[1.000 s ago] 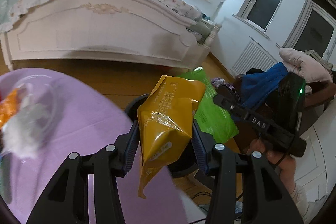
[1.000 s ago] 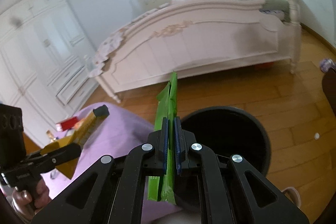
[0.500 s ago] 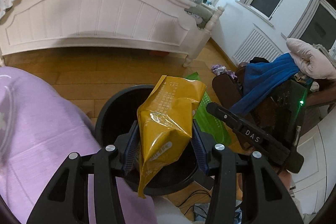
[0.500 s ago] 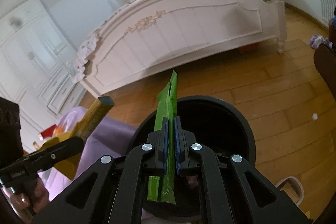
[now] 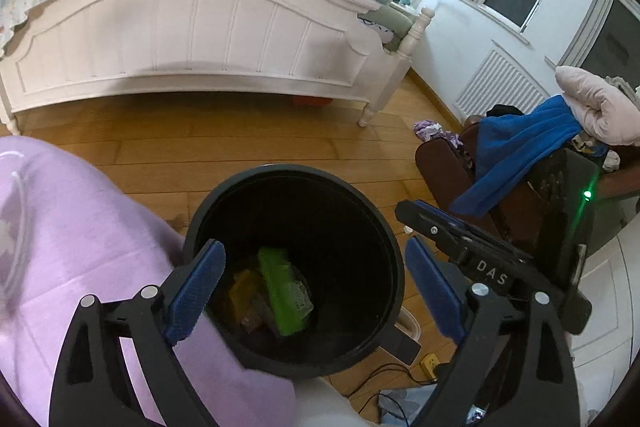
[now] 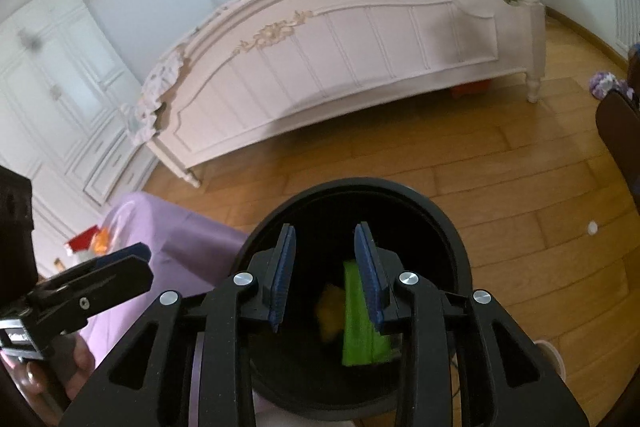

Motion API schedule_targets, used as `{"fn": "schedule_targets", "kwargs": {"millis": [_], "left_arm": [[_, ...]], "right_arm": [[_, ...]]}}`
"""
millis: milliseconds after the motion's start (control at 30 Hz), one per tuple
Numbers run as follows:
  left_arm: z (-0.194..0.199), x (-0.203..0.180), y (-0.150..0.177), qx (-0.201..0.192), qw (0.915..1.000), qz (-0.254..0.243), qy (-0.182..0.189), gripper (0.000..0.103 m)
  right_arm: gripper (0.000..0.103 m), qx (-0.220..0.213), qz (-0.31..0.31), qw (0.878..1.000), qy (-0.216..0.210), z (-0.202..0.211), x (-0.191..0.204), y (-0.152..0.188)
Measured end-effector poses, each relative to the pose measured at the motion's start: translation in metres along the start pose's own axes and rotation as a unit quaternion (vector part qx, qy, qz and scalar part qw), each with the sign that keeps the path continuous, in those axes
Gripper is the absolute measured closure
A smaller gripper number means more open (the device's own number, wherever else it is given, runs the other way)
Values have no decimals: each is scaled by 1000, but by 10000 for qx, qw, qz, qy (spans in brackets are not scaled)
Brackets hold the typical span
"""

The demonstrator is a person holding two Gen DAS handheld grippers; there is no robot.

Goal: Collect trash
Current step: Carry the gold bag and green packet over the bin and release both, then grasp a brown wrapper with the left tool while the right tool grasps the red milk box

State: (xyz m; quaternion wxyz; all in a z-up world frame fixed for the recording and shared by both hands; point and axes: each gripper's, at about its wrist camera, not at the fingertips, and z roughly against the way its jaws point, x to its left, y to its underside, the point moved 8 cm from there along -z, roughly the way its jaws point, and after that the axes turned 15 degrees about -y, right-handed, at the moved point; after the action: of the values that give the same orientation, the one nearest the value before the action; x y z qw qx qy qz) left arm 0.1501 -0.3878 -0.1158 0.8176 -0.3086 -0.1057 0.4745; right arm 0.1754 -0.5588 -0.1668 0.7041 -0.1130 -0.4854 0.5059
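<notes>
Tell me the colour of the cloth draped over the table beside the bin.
Lilac purple cloth, plain with no pattern; the left wrist view shows it best.

Left gripper (image 5: 316, 283): black angular plastic arms, silver screws, ribbed blue pads. Right gripper (image 6: 326, 273), matching build, shows white "DAS" lettering and a green light at three o'clock.

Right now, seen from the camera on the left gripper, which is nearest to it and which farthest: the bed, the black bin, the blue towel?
From the left gripper:
1. Black bin, directly below the open jaws.
2. Blue towel, draped to the right.
3. Bed, across the floor.
</notes>
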Motion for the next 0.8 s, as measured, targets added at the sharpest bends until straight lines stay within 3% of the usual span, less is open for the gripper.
{"fn": "schedule_targets", "kwargs": {"millis": [67,100,300,433,567,633,733,800], "left_arm": [[14,9,3,-104,9999,53,-13,12],[23,14,4,-166,9998,90,-28,12],[85,90,25,-579,9949,706,-418,12],[130,167,44,-834,9832,1332,-933,12],[165,253,71,-918,9643,1991,-1483,12],[176,302,88,-876,9499,2434,-1754,12],[182,362,104,-828,9336,2963,-1837,12],[176,392,105,-733,9283,3170,-1802,12]], "right_arm": [[30,-123,17,9998,-179,4,15,1],[27,-192,22,9994,-301,6,23,1],[27,-4,385,9962,-780,-4,89,2],[27,237,737,9903,-1151,-25,152,7],[26,607,1173,9798,-1502,-52,221,16],[22,757,1318,9742,-1668,-64,253,19],[20,1075,1439,9638,-1972,-91,307,19],[20,1352,1437,9570,-2128,-116,345,19]]}}
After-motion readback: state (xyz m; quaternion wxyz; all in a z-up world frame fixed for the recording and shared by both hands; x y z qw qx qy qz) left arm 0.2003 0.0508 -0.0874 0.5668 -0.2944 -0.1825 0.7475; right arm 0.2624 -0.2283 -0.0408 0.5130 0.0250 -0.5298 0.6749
